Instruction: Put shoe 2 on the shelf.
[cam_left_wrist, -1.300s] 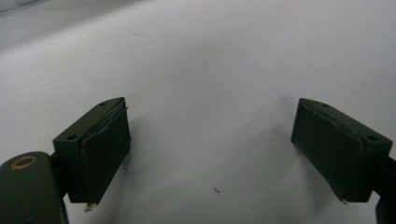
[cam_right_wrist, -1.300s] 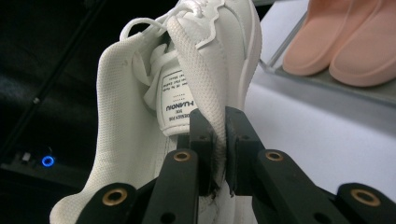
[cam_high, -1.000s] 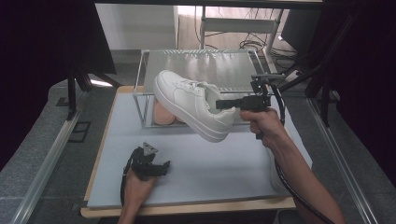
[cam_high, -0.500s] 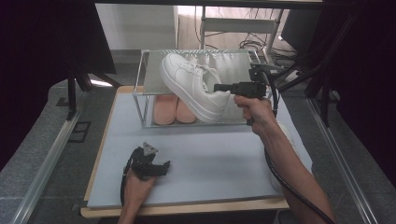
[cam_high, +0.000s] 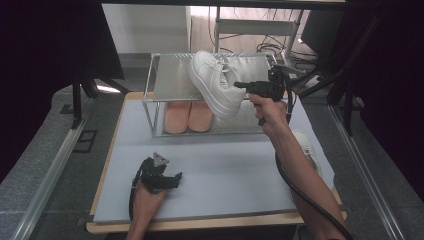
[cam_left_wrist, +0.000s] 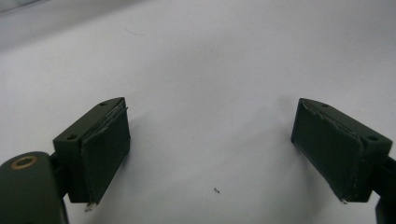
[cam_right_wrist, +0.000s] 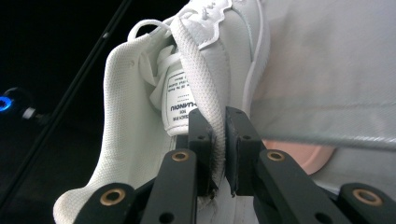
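Sneaker (cam_right_wrist: 187, 102) pinched in right gripper (cam_right_wrist: 218, 140)

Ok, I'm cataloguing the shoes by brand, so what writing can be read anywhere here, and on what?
"...LANGIU", its first letters hidden, reading sideways: on the white tongue label inside the white sneaker.
Smaller lines on that label: too small to read.
No other writing is legible on the metal shoe rack or the table.

Left gripper (cam_left_wrist: 212, 158): black, blocky jaws being shown with flat, worn pads; brass-ringed screw at seven o'clock; grey three-cornered plate on top. Right gripper (cam_right_wrist: 219, 140): black pistol-shaped body, brass-ringed pivots, thick black cable being trailed toward five o'clock. Forearms bare, unsleeved.
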